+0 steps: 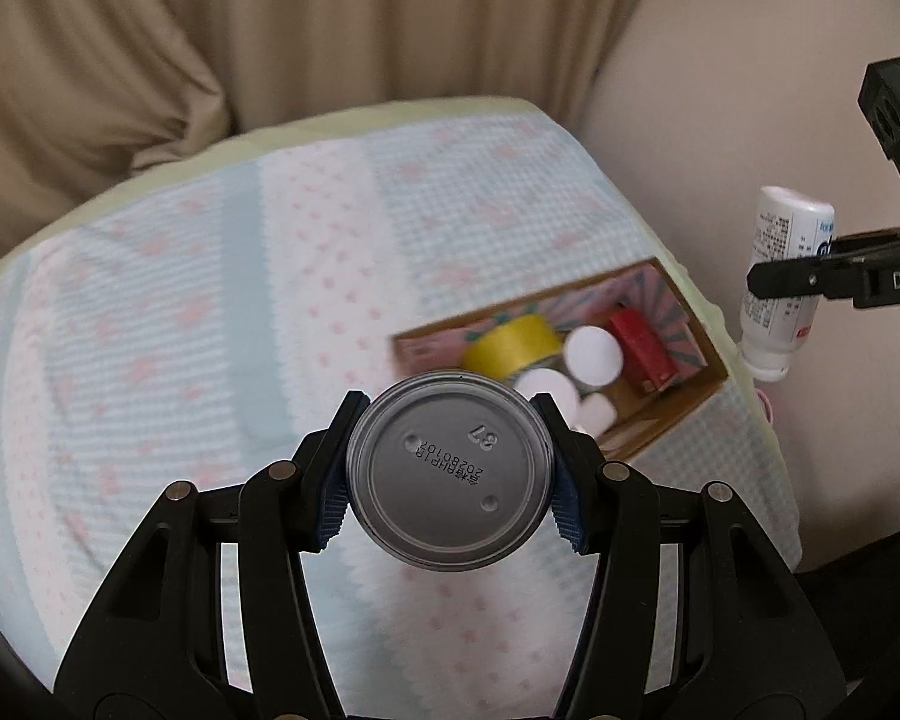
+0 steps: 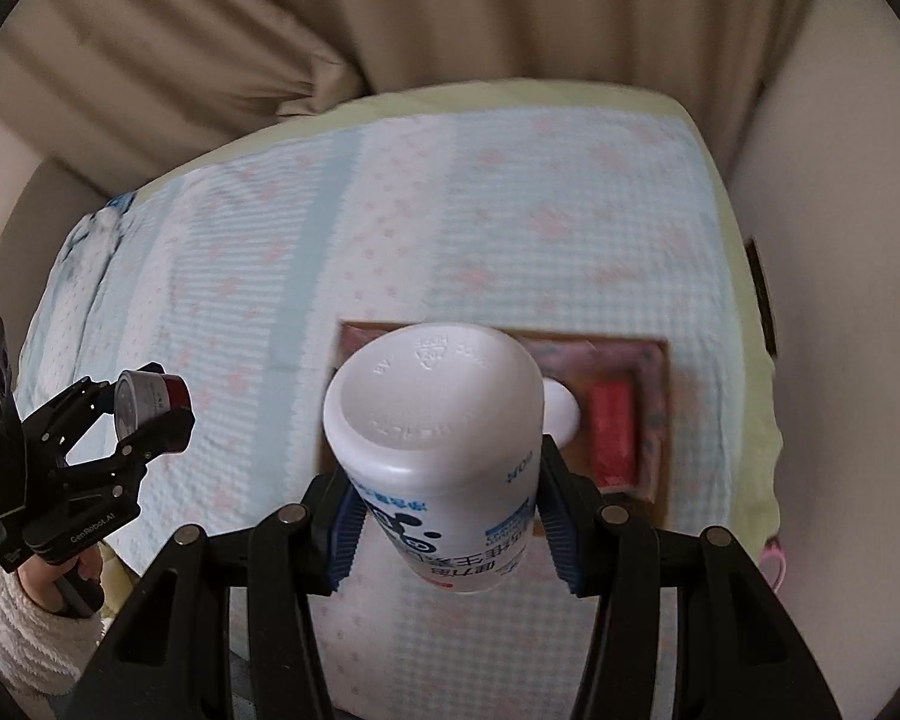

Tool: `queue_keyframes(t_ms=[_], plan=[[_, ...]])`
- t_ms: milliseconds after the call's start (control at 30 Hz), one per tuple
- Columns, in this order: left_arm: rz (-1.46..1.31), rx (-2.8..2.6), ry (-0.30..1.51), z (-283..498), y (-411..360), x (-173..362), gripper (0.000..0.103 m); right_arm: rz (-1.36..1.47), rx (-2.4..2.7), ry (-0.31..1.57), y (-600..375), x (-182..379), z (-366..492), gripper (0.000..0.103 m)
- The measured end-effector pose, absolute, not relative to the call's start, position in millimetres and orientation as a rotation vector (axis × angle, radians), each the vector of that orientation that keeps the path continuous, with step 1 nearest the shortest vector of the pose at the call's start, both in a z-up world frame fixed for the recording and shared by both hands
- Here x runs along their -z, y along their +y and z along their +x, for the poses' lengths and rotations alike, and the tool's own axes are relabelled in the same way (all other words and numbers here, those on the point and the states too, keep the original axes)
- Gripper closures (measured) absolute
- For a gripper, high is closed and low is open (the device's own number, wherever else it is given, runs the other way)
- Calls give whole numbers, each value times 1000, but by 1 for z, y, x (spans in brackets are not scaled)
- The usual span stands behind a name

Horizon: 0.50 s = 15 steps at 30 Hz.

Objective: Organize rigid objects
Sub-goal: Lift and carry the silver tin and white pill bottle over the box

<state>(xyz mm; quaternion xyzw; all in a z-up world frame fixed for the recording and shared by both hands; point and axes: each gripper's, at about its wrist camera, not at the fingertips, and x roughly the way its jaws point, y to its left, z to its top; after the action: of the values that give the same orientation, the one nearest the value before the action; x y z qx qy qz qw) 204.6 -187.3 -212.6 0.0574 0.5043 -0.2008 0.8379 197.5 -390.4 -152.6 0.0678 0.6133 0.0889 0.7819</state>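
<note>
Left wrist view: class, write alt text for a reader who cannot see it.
The left gripper clamps a round grey can, base toward the camera, above a pastel patterned blanket. Behind it sits an open cardboard box holding a yellow tape roll, white lids and a red box.

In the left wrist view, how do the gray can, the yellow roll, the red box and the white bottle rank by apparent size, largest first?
1. gray can, though nearness to the camera enlarges it.
2. white bottle, held in the right gripper.
3. yellow roll and red box look alike; not ranked.
</note>
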Motion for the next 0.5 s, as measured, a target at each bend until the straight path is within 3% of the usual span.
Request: queue_keyframes(t_ms=[500], plan=[[203, 402, 1261, 242, -264, 326, 52, 396, -64, 1424, -470, 260, 208, 55]])
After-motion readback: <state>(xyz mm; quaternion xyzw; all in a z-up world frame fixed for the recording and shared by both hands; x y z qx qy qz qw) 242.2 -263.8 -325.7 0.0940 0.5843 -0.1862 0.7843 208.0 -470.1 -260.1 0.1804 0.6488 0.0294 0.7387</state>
